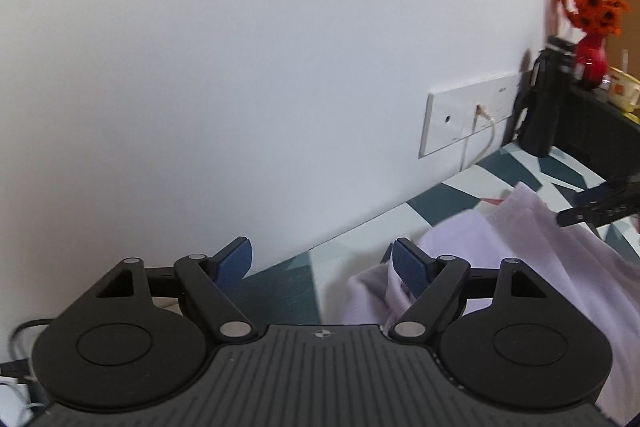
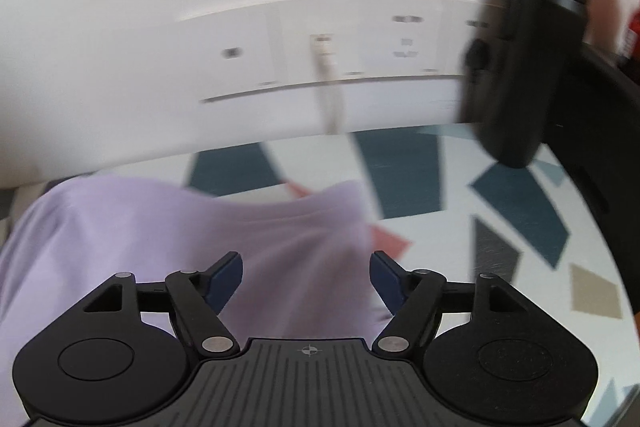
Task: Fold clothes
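left wrist view: left claw [image 1: 322, 263] spread wide, nothing between its blue pads. the lilac garment [image 1: 500, 267] lies heaped on the patterned table [image 1: 452, 195] at about 4 o'clock from the claw, rumpled, one ridge standing up in soft folds; its near hem sits just beside the right-hand pad. the right claw [image 1: 592, 205] shows at 3 o'clock at the frame edge, over the far side of the cloth; from here i cannot tell how its jaws stand. a black bottle [image 1: 538, 103] and a red vase [image 1: 591, 61] stand near the wall at 2 o'clock, well apart from the cloth.

right wrist view (blurred): right claw [image 2: 306, 277] open, empty, hovering over the garment [image 2: 172, 235], which fills 9 to 12 o'clock below it. a seam line runs across the cloth.

handling, as judged: light, limp knit, drapes and bunches, not slippery against the ribbed pads, not fragile. best hold is a thin edge, at a hem or corner, pinching one layer and not the heap.
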`<act>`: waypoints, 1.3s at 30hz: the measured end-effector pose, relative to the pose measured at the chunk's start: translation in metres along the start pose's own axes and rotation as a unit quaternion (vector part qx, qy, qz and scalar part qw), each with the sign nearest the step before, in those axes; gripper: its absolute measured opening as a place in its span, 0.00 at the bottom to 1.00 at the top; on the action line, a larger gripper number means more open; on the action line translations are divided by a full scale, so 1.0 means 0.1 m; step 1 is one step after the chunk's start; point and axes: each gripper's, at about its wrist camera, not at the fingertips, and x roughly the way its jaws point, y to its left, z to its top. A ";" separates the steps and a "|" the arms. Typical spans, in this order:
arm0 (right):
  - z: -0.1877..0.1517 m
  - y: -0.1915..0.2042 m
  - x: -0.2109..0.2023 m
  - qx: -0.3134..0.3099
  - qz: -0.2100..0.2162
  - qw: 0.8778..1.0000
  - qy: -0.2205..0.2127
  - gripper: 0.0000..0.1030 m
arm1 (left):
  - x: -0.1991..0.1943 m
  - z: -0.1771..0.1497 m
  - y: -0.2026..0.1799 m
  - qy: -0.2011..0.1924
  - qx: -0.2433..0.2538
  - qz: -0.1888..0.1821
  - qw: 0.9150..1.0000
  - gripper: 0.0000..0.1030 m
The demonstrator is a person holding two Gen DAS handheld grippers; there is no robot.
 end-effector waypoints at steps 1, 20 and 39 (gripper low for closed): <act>-0.02 0.09 -0.02 -0.006 0.009 1.000 0.001 0.65 | -0.12 -0.06 0.02 -0.003 0.013 -0.006 1.000 0.77; -0.40 1.09 0.08 -0.072 0.037 0.996 0.036 0.65 | -0.31 -1.10 -0.20 0.050 0.218 0.003 0.975 0.72; -0.33 1.18 0.33 -0.066 0.022 0.996 0.059 0.74 | -0.14 -0.94 0.33 0.015 0.044 -0.057 0.997 0.07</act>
